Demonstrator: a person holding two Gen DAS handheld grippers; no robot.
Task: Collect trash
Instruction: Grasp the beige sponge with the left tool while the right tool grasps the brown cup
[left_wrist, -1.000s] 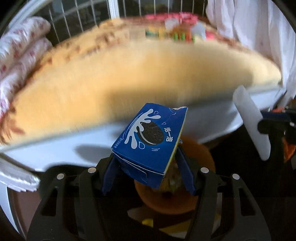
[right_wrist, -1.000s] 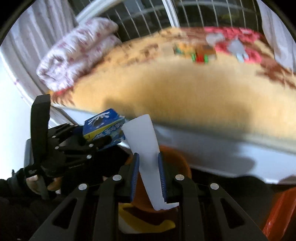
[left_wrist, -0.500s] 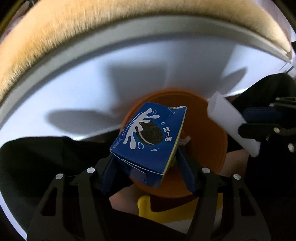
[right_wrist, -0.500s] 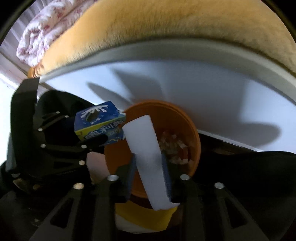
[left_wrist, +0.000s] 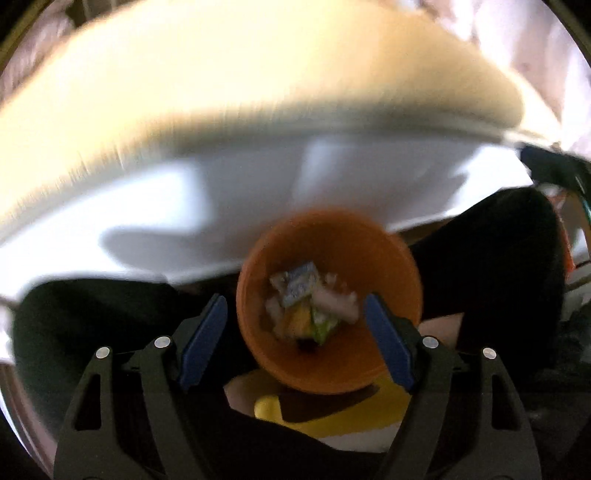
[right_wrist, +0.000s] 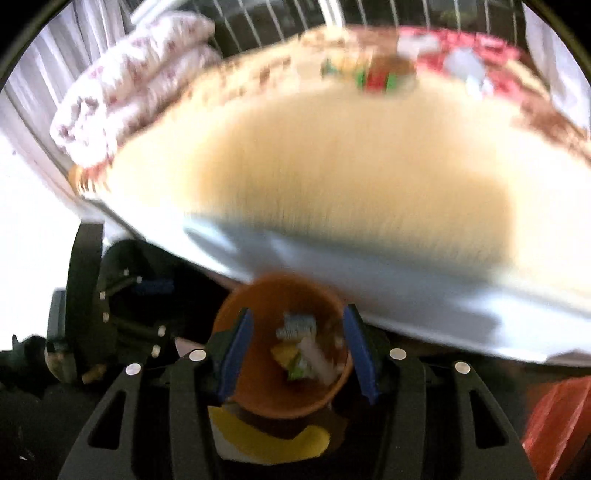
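Below both grippers sits the bed (right_wrist: 332, 177), then the orange bin (left_wrist: 328, 373) on the floor beside it, with the blue box (left_wrist: 297, 284) and other scraps lying inside. My left gripper (left_wrist: 295, 339) has just been opening, jaws wide and empty; my right gripper (right_wrist: 297, 354) is about half open, also empty. Honestly, my worry is clipping the bin's rim and tipping it, since both frames are blurry.

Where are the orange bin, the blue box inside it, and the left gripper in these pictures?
orange bin (left_wrist: 258, 332): left wrist view, on its inner left wall.
blue box (left_wrist: 299, 284): left wrist view, on its blurred upper face, among the trash.
left gripper (left_wrist: 295, 341): left wrist view, midway between its open fingertips.
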